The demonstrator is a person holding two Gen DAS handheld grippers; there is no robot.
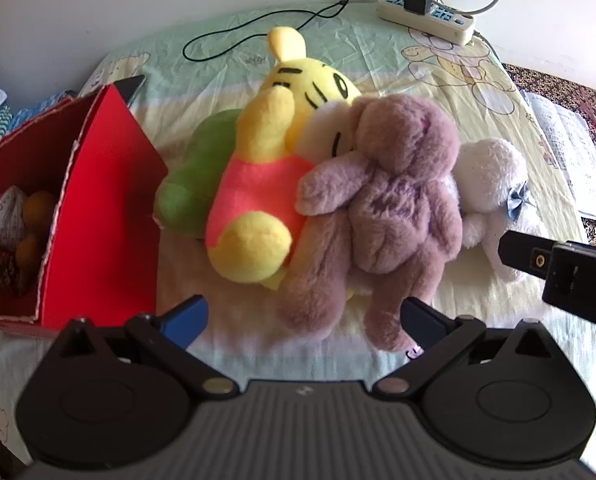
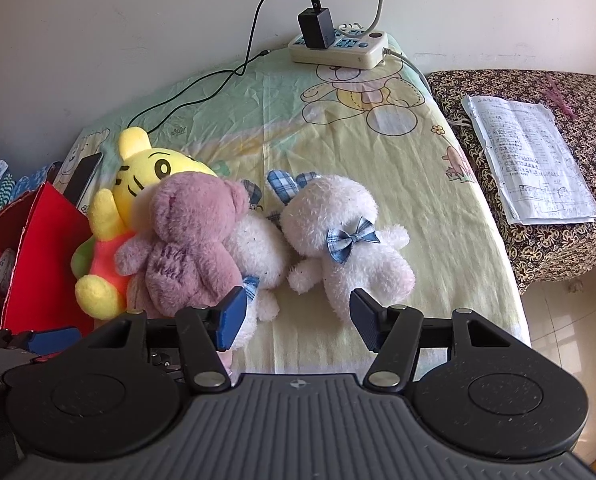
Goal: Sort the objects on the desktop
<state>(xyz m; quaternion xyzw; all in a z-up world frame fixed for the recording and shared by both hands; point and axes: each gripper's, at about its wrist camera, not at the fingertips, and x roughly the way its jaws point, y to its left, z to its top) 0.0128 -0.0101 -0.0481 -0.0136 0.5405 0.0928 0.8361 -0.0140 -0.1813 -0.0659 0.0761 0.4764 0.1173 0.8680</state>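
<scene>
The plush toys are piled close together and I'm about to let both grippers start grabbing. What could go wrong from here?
1. The mauve teddy bear lies on the yellow tiger plush, so the open left gripper may drag both.
2. The right gripper hovers between two white bunnies; it could snag the wrong one.
3. The red box already holds oranges and a pinecone, so room looks limited.
</scene>
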